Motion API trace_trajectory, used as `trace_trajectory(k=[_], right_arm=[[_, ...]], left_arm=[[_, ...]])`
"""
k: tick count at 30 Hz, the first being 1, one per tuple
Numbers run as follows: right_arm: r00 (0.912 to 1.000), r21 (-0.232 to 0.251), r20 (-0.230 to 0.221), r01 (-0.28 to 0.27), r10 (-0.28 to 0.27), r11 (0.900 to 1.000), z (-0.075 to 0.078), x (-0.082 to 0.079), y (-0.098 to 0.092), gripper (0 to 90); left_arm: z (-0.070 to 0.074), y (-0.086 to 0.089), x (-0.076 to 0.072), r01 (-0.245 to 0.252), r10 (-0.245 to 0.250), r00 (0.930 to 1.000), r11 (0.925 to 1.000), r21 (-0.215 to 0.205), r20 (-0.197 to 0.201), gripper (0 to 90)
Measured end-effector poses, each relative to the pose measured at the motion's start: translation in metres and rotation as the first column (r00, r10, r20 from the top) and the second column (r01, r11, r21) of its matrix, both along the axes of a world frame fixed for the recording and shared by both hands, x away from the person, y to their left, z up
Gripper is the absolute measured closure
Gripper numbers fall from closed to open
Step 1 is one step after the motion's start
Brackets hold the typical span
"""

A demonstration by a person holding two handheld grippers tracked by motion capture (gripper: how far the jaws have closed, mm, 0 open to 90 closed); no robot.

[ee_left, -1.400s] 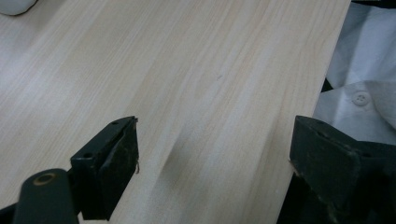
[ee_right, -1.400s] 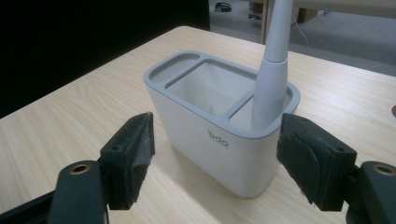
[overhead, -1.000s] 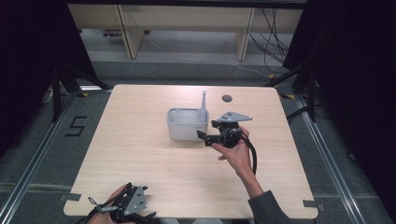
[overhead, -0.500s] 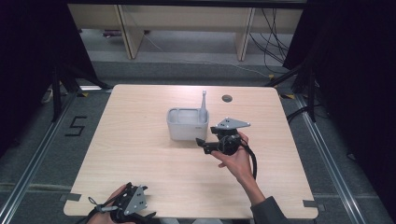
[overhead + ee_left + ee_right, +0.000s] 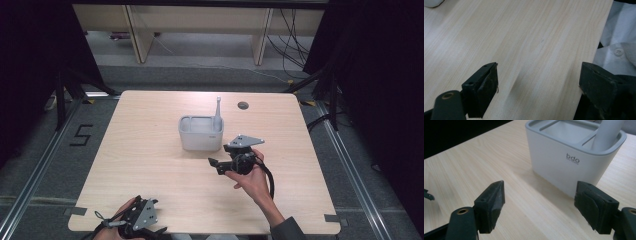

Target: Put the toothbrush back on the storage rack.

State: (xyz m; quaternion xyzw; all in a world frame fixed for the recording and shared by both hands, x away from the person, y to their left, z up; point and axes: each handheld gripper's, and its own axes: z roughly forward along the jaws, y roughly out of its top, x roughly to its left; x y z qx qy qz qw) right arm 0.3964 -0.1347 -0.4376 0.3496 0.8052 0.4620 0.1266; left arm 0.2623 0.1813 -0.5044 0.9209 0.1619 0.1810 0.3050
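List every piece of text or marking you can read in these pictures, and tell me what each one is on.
"bdo": dark letters on the side of the grey holder, read in the right gripper view.
Smaller line just beneath "bdo": too small and blurred to read.
"5": black mark on the floor left of the table, seen in the high view.

Cut off by the bottom edge in the high view: left gripper (image 5: 134,221). Hidden inside the grey holder (image 5: 200,133): lower end of the upright handle (image 5: 218,114). Too small to identify: dark disc (image 5: 243,105) at the far edge.
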Motion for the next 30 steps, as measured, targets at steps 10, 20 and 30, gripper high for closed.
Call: trace_trajectory(k=[10, 20, 30], right_arm=[[0.9996, -0.029, -0.026, -0.013, 0.012, 0.999, -0.014, -0.007, -0.003, 24.7], [0.9993, -0.043, -0.025, -0.029, 0.028, 0.999, -0.019, -0.016, -0.007, 24.5], [0.9980, -0.032, -0.046, -0.044, 0.043, 0.999, -0.025, -0.028, -0.009, 24.5]], left_arm=[[0.000, 0.000, 0.000, -0.002, 0.002, 1.0000, 1.0000, 0.003, 0.000, 15.3], [0.000, 0.000, 0.000, -0.002, 0.002, 1.0000, 1.0000, 0.003, 0.000, 15.3], [0.000, 0.000, 0.000, -0.001, 0.001, 1.0000, 1.0000, 0.003, 0.001, 15.3]])
